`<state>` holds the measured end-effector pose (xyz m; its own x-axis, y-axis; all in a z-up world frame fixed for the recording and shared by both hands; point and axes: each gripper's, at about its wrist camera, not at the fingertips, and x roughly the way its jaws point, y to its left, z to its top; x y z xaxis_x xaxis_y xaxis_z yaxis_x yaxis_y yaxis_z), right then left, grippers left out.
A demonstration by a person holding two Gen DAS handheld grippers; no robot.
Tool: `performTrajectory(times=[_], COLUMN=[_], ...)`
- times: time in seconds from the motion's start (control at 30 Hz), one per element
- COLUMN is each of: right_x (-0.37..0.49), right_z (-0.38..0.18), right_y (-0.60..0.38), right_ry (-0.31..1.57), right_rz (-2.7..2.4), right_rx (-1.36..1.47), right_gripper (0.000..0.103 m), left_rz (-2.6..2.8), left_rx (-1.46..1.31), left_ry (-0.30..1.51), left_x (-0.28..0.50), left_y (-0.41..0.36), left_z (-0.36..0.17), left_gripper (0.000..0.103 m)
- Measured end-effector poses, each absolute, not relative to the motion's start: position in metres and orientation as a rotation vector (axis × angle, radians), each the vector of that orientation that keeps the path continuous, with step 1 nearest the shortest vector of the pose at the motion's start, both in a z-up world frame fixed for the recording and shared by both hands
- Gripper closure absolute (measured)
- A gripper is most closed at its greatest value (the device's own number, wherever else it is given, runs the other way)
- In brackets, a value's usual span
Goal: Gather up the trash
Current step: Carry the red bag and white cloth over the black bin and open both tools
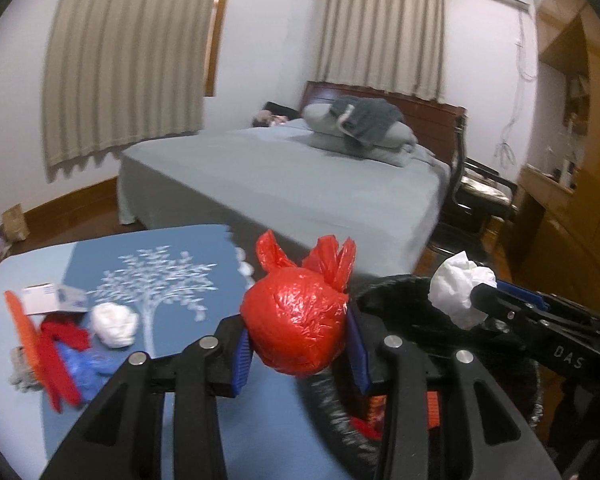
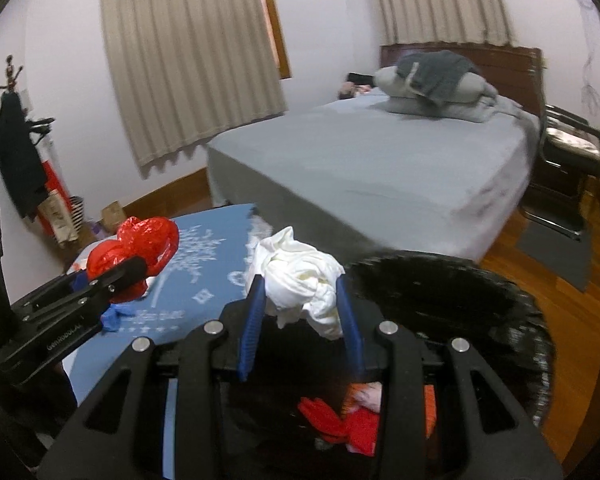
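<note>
My left gripper (image 1: 300, 340) is shut on a knotted red plastic bag (image 1: 296, 320) and holds it above the near rim of a black trash bin (image 1: 396, 292). My right gripper (image 2: 302, 312) is shut on a crumpled white tissue wad (image 2: 300, 280) and holds it over the bin's opening (image 2: 440, 300). Red and orange scraps (image 2: 352, 424) lie inside the bin. In the left wrist view the right gripper (image 1: 476, 300) shows at the right with the tissue (image 1: 460, 284). In the right wrist view the left gripper (image 2: 132, 276) shows at the left with the red bag (image 2: 136, 248).
A blue table with a white tree print (image 1: 160, 280) holds more trash: a white wad (image 1: 114, 324), red and blue scraps (image 1: 68, 348), a small carton (image 1: 48, 296), an orange strip (image 1: 20, 320). A grey bed (image 1: 300, 176), chair (image 1: 484, 192) and wooden cabinets (image 1: 572, 184) stand beyond.
</note>
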<state>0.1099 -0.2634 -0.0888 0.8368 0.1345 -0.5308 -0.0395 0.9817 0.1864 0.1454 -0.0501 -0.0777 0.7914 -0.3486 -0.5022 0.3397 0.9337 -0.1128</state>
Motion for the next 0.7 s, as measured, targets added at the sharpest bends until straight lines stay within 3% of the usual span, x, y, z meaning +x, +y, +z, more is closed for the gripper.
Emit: performTrajectory(times=[0.57,0.7], right_x=[0.085,0.082], right_z=[-0.113,-0.118], right_y=[-0.343,-0.350], right_ry=[0.604,0.617], right_rz=[-0.084,-0.113], right_rx=[0.207,0.216], right_gripper=[0.067,0.061], left_rz=[-0.552,-0.592], left_rx=[0.026,0.035], left_ry=[0.583,0.602], left_x=[0.148,0.149], left_y=[-0.143,-0.155], left_z=[-0.092,-0.094], left_gripper=[0.063,0.059])
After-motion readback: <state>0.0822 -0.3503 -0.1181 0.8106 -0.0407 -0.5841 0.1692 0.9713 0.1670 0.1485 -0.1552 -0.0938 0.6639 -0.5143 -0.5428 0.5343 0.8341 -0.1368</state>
